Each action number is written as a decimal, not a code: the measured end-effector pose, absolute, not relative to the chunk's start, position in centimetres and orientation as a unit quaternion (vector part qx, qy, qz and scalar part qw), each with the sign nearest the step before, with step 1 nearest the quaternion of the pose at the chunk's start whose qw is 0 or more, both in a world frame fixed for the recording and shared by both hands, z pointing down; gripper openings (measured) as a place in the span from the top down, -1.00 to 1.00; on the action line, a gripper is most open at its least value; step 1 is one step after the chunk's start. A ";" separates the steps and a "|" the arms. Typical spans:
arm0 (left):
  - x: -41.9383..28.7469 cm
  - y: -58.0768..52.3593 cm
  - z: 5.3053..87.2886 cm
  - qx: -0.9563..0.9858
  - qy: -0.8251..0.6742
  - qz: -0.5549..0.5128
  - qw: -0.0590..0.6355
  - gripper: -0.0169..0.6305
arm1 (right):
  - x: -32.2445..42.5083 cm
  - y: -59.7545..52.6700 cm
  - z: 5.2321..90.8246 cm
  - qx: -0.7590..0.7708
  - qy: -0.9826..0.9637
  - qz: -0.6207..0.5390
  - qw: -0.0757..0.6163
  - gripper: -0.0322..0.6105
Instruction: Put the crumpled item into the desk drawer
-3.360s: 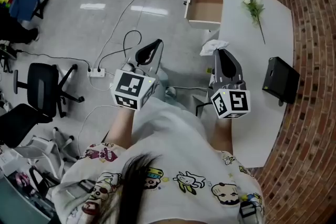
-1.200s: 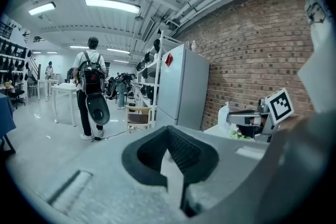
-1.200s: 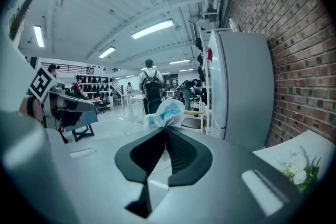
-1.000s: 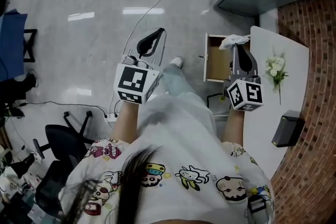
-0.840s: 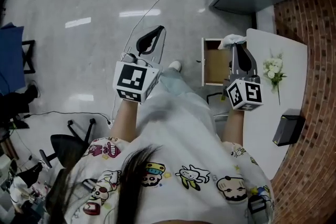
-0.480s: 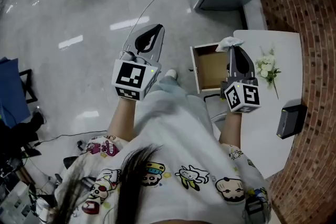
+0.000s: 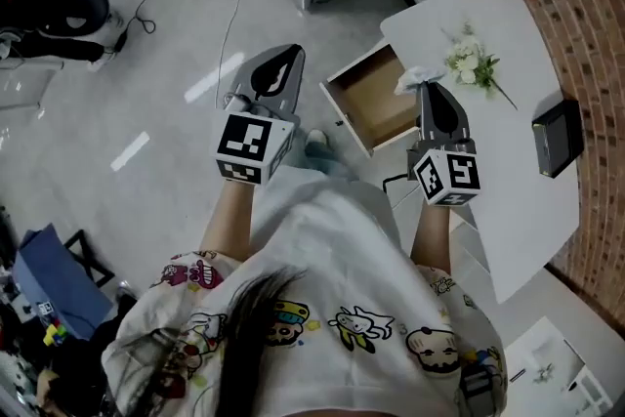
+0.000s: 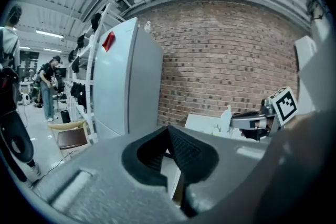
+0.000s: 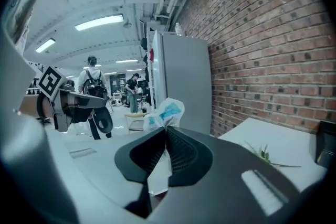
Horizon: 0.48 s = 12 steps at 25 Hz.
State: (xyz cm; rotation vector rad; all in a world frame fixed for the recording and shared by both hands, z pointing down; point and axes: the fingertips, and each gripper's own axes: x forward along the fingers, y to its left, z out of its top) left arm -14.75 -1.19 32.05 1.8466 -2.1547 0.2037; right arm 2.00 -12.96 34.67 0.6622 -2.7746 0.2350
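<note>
Right gripper [image 7: 428,87] was clamped tight on the crumpled white-and-blue paper wad [image 7: 414,77], which stuck out past its tips beside the open wooden desk drawer [image 7: 371,103], seemingly poised for dropping in; left gripper [image 7: 289,54], jaws together and empty, hung well aside, leaving the drawer unobstructed.

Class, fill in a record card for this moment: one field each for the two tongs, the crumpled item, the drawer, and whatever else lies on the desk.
left tongs: shut, empty, held over the floor
right tongs: shut on the crumpled item
crumpled item: white, pinched at the tips, near the drawer's desk end
drawer: pulled open, nothing seen inside
desk: white, with a flower sprig and a black box on it
</note>
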 end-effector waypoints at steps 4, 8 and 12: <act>-13.5 -4.7 32.6 0.693 -0.701 0.081 0.148 0.95 | 4.4 -13.8 34.9 0.288 -0.942 0.092 0.142 0.84; -12.4 -7.8 33.3 0.748 -0.640 0.093 0.151 0.95 | 6.2 -13.8 35.7 0.357 -0.916 0.110 0.147 0.84; -11.8 -9.8 34.2 0.775 -0.604 0.103 0.154 0.95 | 6.9 -14.2 36.5 0.397 -0.897 0.129 0.147 0.84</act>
